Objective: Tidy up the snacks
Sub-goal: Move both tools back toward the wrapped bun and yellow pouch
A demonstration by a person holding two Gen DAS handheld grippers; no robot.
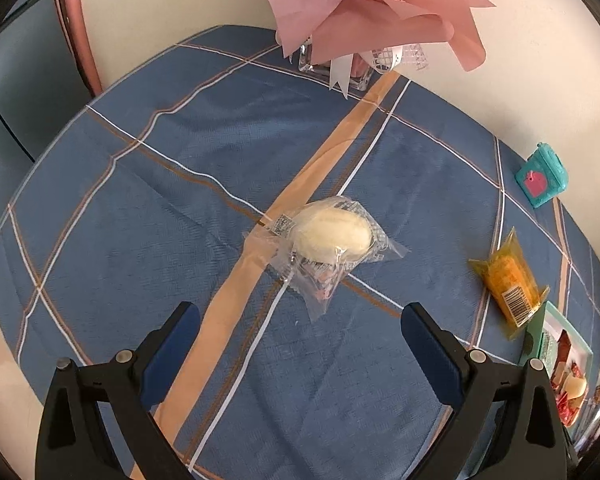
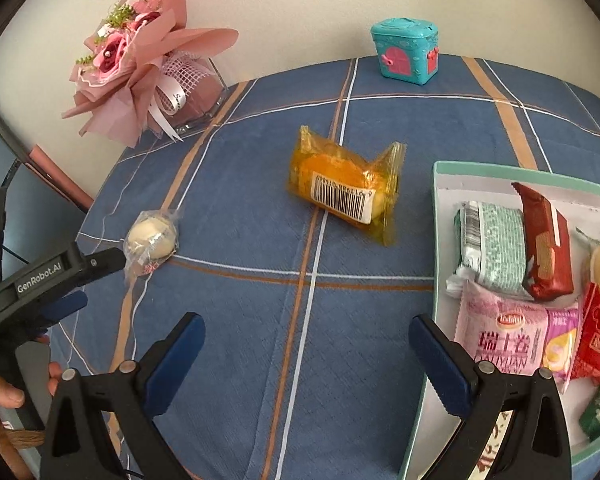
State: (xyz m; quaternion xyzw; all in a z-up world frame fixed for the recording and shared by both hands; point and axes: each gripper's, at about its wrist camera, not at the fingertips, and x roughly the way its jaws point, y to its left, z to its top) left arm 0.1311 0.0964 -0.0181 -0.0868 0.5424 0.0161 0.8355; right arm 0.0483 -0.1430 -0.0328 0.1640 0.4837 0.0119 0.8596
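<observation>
Clear-wrapped bun [image 1: 332, 236] lies on the blue surface [image 1: 160, 200] just ahead of the left hand-held gripper [image 1: 300, 340], jaws wide; the orange snack [image 2: 346, 184] lies ahead of the right hand-held gripper [image 2: 306, 354], also wide, beside the box [image 2: 436, 216].

Left gripper [image 1: 300, 316]: black plastic frame, two angled fingers [image 1: 172, 356] faced with dark blue pads, round silver screws at pivots, triangular cut-outs in lower arms. Right gripper [image 2: 306, 328]: same build, black frame, blue pads, serrated inner edge on one pad, silver screws. Left gripper body, seen from right wrist view: white "GenRobot.AI" lettering, grey handle panel, thin black cable. Hand [image 2: 4, 396] on handle.
</observation>
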